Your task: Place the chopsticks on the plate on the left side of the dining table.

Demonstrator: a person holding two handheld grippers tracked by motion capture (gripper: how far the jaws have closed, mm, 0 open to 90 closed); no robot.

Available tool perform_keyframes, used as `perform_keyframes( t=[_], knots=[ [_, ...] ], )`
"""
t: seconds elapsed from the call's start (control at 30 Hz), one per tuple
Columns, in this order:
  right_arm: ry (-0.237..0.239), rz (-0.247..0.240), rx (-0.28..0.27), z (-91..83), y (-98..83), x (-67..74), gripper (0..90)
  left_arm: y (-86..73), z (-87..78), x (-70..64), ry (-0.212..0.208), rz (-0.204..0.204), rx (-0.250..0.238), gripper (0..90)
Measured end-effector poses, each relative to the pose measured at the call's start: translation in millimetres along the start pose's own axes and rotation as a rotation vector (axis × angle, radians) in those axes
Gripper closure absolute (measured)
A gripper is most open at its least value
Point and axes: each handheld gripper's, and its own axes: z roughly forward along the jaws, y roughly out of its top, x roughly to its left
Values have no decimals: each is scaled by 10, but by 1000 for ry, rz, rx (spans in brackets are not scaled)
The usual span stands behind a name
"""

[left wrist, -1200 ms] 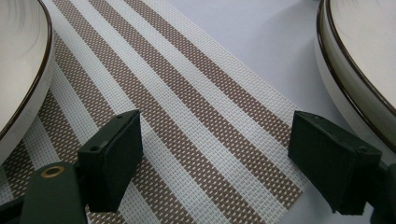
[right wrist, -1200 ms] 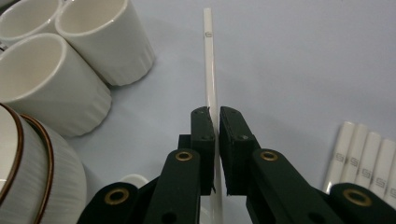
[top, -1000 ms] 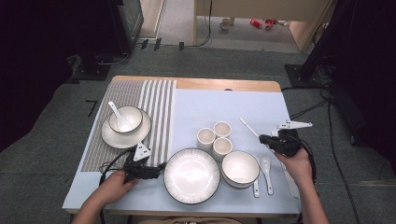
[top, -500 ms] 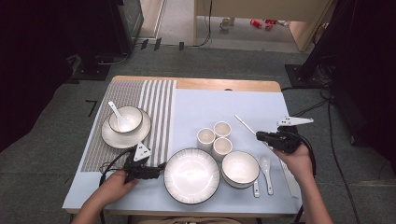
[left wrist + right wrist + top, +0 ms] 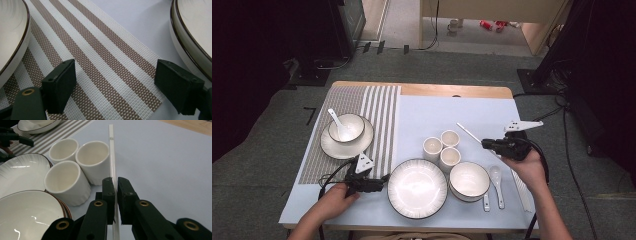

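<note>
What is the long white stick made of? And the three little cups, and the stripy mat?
The white stick, pinched in the right tool, looks like smooth hard plastic or ceramic; it is straight, glossy and flat-sided, so I can't tell which. The three cups look like glazed ceramic: thick rims, soft shine, faint ribs. The striped mat looks like woven plastic or fabric, since its tiny criss-cross threads show.

Bench [image 5: 422, 90]: striped placemat [image 5: 377, 115], bowl with spoon [image 5: 346, 127] on saucer, three white cups [image 5: 443, 147], big plate [image 5: 417, 188], bowl [image 5: 469, 181], two spoons [image 5: 497, 180].
</note>
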Motion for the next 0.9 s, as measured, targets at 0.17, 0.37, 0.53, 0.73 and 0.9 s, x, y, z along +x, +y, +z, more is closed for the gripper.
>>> perform_keyframes(
  t=[0.17, 0.37, 0.53, 0.73, 0.9],
  knots=[
    [20, -28, -4, 11, 88, 44, 852, -1, 0, 2, 0, 0, -1, 178],
    [49, -43, -9, 32, 152, 85, 852, -1, 0, 2, -1, -1, -1, 178],
    [69, -51, 10, 77, 177, 122, 852, -1, 0, 2, 0, -1, -1, 178],
    [88, -73, 11, 131, 220, 195, 852, -1, 0, 5, -1, 1, -1, 178],
    [100, -83, 11, 158, 257, 221, 852, -1, 0, 4, 0, 0, -1, 178]
  ],
)
